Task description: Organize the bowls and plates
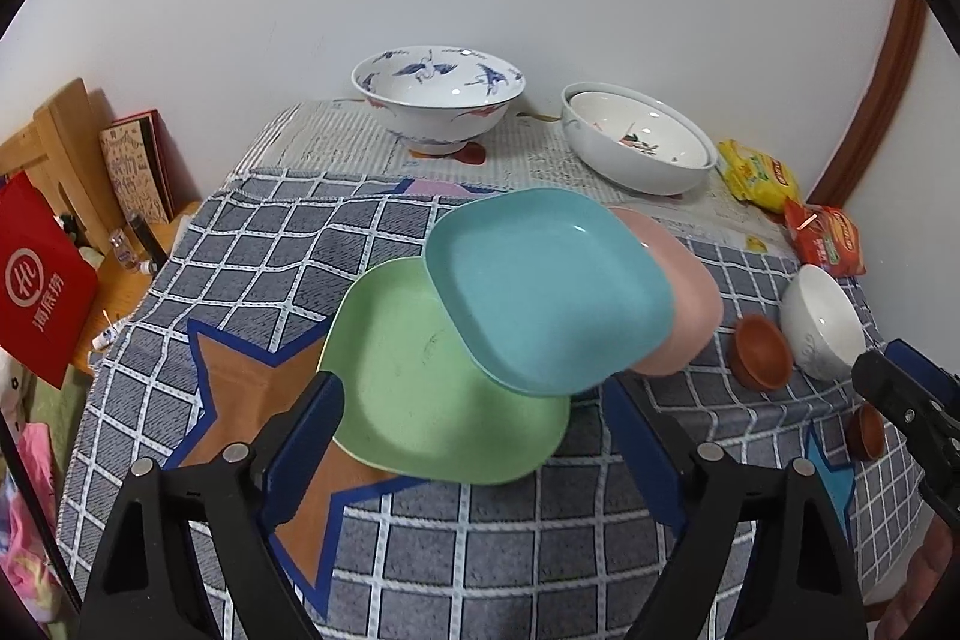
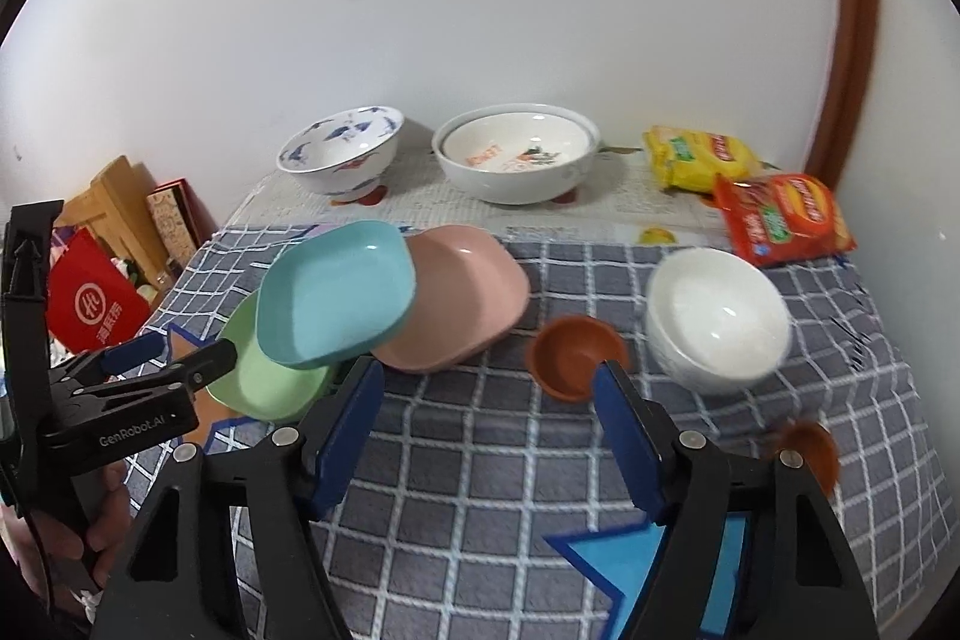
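Both pairs of fingers are spread apart, holding nothing: the left gripper (image 1: 474, 436) hovers over the green plate (image 1: 420, 388), the right gripper (image 2: 489, 400) near a small brown bowl (image 2: 570, 349). The blue plate (image 1: 546, 280) lies tilted across the green and pink plates (image 2: 456, 292) on the checked-cloth surface (image 2: 480, 490); a white bowl (image 2: 717, 319) sits right.
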### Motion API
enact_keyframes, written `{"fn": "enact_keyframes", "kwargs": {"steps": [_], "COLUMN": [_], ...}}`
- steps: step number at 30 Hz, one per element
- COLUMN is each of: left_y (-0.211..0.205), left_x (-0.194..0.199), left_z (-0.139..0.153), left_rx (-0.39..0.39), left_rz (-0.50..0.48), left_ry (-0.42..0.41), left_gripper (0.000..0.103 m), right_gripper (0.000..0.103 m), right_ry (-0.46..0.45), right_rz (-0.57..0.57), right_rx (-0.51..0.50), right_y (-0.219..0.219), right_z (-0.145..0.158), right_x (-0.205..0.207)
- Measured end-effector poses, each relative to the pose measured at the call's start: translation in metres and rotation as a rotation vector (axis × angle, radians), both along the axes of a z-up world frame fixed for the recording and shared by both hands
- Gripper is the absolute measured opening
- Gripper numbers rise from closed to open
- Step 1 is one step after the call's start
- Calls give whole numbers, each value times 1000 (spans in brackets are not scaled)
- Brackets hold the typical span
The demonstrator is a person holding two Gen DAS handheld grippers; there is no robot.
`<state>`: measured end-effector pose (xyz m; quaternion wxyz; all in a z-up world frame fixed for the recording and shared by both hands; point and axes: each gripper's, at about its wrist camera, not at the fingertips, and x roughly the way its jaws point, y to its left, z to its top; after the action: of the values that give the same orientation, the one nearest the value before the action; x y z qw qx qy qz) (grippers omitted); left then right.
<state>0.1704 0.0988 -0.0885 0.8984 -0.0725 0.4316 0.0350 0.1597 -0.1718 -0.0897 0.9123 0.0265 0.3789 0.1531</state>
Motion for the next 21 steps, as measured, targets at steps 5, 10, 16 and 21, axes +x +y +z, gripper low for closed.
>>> {"fn": "enact_keyframes", "kwargs": {"steps": [5,10,16,21], "left_y": [8,14,18,20], "left_x": [17,34,54,68], "left_z": [-12,-25,-39,-47], "left_rx": [-18,-54,-64,-74], "left_rz": [15,18,30,39], "left_ry": [24,56,79,95], "left_gripper": [78,68,68,68], "right_gripper": [62,52,45,40], "right_ry": [-1,8,43,62], "right_rz": [52,90,131,164], "right_rx": [13,3,3,5], "right_y": [17,32,51,66], "right_z": [-6,-17,-37,-51], "right_x": [24,49,83,109]}}
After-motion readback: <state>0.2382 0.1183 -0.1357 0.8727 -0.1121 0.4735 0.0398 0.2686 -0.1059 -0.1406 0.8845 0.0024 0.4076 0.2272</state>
